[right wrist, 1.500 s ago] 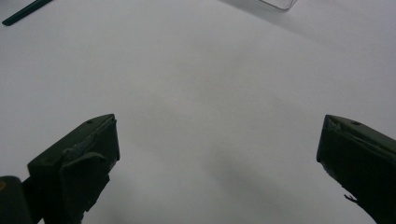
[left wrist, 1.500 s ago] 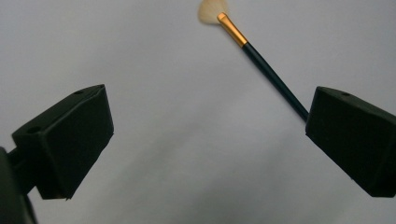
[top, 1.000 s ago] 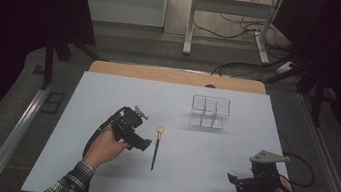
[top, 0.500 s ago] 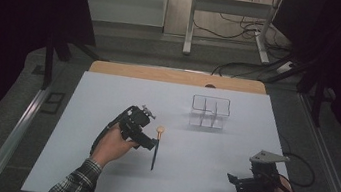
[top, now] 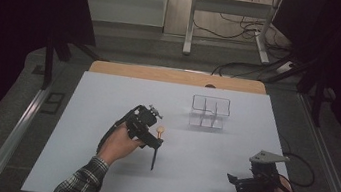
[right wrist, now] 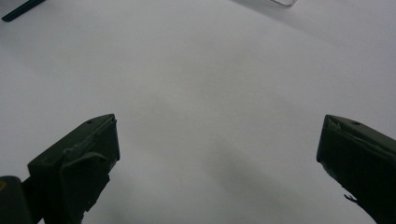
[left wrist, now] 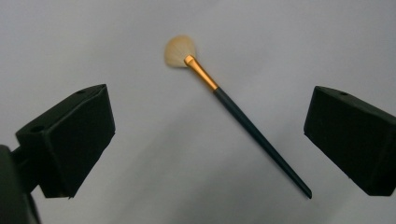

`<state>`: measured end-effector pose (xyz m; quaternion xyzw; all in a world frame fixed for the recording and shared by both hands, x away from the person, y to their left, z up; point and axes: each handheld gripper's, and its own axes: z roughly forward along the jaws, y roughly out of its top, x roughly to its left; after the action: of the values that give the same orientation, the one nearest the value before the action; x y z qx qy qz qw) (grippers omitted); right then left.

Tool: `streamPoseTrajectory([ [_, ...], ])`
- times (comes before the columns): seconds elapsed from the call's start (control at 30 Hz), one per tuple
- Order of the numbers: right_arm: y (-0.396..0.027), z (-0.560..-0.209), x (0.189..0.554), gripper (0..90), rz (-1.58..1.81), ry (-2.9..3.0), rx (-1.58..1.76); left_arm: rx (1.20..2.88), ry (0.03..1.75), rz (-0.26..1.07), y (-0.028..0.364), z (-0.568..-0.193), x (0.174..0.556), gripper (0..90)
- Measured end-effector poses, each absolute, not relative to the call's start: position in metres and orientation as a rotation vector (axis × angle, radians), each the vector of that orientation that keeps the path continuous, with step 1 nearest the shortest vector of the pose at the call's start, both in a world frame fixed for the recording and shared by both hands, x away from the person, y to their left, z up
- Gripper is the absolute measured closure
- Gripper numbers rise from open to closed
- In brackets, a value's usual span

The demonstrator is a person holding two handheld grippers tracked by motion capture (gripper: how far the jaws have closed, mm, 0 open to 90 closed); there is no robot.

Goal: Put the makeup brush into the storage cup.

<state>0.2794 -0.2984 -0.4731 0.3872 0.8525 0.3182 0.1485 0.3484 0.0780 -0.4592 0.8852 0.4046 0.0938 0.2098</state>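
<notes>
White desk (top: 105, 117) in a dark room: one brush (left wrist: 233, 109) mid-desk, one clear organizer (top: 210, 112) toward the far edge. Left gripper (top: 152, 136) and right gripper (top: 235, 181) both spread wide, empty.

Makeup brush (left wrist: 233, 105): pale fan bristles, gold ferrule, dark slim handle. Lies flat, diagonal, untouched, between left gripper's (left wrist: 210, 140) spread jaws.

1. I'm seeing a brush (left wrist: 236, 111) showing cream bristles, a gold ferrule and a dark blue handle.
2. I'm looking at black left gripper (left wrist: 208, 140) jaws.
3. The table (top: 107, 97) is showing pale grey.
4. The sleeve (top: 76, 185) is showing dark plaid.
</notes>
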Motion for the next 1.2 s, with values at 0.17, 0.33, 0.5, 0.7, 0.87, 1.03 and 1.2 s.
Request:
streamPoseTrajectory([
  [0.17, -0.298, -0.473, 0.279, 0.0, 0.912, 2.452, 1.112, 2.460, 1.120, 0.259, 0.071, -0.457, 0.351, 2.1],
  [0.33, -0.298, -0.473, 0.279, 0.0, 0.914, 2.452, 1.112, 2.461, 1.122, 0.259, 0.066, -0.457, 0.352, 1.7],
  [0.5, -0.298, -0.473, 0.279, 0.0, 0.910, 2.456, 1.109, 2.469, 1.129, 0.253, 0.065, -0.463, 0.352, 1.1],
  [0.7, -0.298, -0.473, 0.279, 0.0, 0.908, 2.458, 1.108, 2.470, 1.136, 0.233, 0.065, -0.468, 0.353, 0.5],
  [0.87, -0.298, -0.473, 0.279, 0.0, 0.906, 2.462, 1.107, 2.471, 1.150, 0.223, 0.065, -0.474, 0.353, 0.5],
  [1.03, -0.298, -0.474, 0.279, 0.0, 0.904, 2.463, 1.103, 2.481, 1.163, 0.219, 0.064, -0.483, 0.352, 0.8],
  [1.2, -0.297, -0.474, 0.279, 0.0, 0.902, 2.465, 1.104, 2.498, 1.177, 0.213, 0.064, -0.493, 0.352, 1.3],
])
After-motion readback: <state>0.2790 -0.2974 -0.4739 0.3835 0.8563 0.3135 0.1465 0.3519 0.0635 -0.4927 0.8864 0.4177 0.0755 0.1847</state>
